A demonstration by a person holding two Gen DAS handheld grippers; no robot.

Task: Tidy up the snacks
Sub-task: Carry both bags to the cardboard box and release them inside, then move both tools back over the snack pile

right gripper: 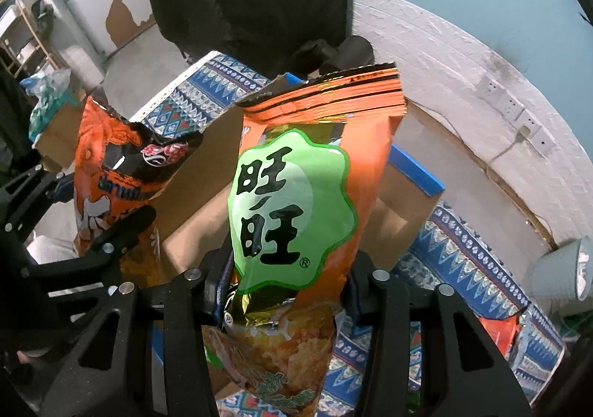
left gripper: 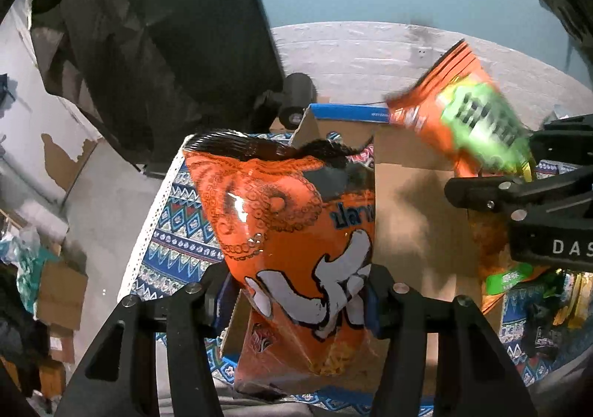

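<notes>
Snacks are mid-sort: your left gripper (left gripper: 300,291) pinches the octopus bag (left gripper: 292,232) and your right gripper (right gripper: 285,280) clamps the green-label bag (right gripper: 296,202), both held above the cardboard box (left gripper: 415,217) just ahead, neither yet dropped inside.

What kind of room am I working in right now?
Probably a lived-in home room, not a lab: a patterned tablecloth covers the table, the painted wall is peeling, and a small desk lamp stands beside the cardboard box.
</notes>
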